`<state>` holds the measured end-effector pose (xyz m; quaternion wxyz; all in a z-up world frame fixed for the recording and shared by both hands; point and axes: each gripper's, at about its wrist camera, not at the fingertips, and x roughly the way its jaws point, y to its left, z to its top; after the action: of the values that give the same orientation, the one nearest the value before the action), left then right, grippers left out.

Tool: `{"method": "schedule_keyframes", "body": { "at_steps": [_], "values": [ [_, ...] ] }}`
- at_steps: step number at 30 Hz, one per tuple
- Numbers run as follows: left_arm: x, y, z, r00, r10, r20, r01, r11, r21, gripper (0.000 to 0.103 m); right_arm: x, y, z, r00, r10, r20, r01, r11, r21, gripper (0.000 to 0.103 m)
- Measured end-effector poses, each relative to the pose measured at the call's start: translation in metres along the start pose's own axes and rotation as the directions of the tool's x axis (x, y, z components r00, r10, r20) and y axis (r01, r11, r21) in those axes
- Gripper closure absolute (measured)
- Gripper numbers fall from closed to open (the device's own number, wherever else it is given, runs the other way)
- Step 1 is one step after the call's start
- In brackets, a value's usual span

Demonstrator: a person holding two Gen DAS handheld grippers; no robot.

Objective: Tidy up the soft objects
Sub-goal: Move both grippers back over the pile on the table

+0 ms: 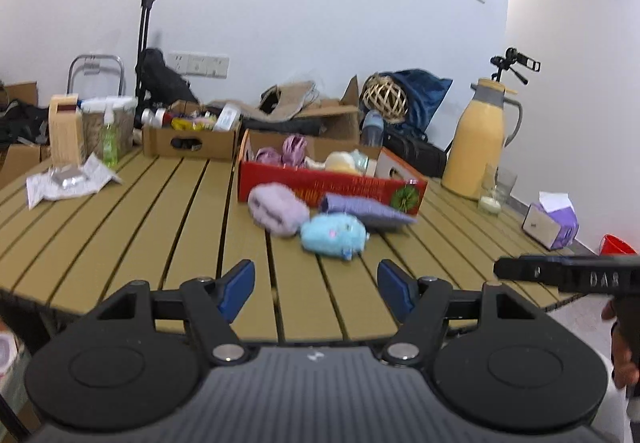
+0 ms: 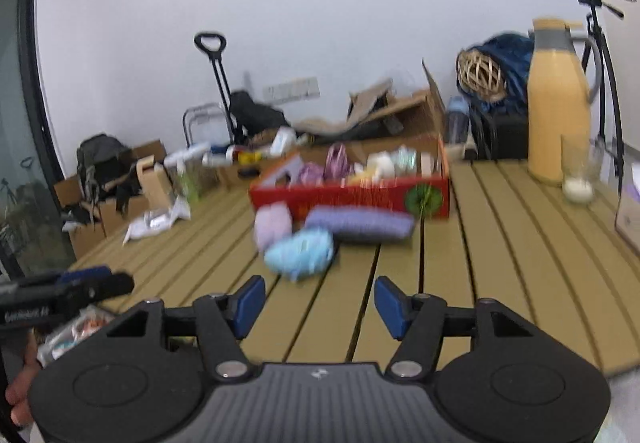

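Three soft objects lie on the slatted table in front of a red cardboard box: a light blue plush, a lilac rolled cloth and a purple flat pouch. The box holds several more soft items, purple and white. My left gripper is open and empty, above the near table edge, short of the plush. My right gripper is open and empty, also short of the plush. The right gripper shows at the right edge of the left wrist view.
A yellow thermos jug and a glass candle stand at the right. A tissue box lies far right. A brown box, a green bottle and crumpled paper sit at the back left.
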<state>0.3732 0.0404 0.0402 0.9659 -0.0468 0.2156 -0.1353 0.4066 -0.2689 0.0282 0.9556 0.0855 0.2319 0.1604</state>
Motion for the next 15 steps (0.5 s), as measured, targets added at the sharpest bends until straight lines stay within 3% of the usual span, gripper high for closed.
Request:
{"method": "schedule_keyframes", "body": {
  "at_steps": [8,12,15],
  "values": [
    [0.034,0.000,-0.004,0.999,-0.038,-0.033,0.038,0.999,-0.028,0.035,0.014,0.004,-0.029,0.997,0.036,-0.070,-0.033,0.999,0.042,0.043],
    [0.092,0.002,0.013,0.990,-0.096,-0.105,0.096,0.995,-0.011,0.040,0.047,-0.003,-0.020,0.995,0.040,-0.091,-0.035,0.998,0.056,0.043],
    [0.141,0.001,0.032,0.984,-0.072,-0.161,0.076,0.997,0.019,0.044,0.083,-0.008,-0.003,0.992,0.048,-0.116,-0.042,0.997,0.057,0.043]
  ]
}}
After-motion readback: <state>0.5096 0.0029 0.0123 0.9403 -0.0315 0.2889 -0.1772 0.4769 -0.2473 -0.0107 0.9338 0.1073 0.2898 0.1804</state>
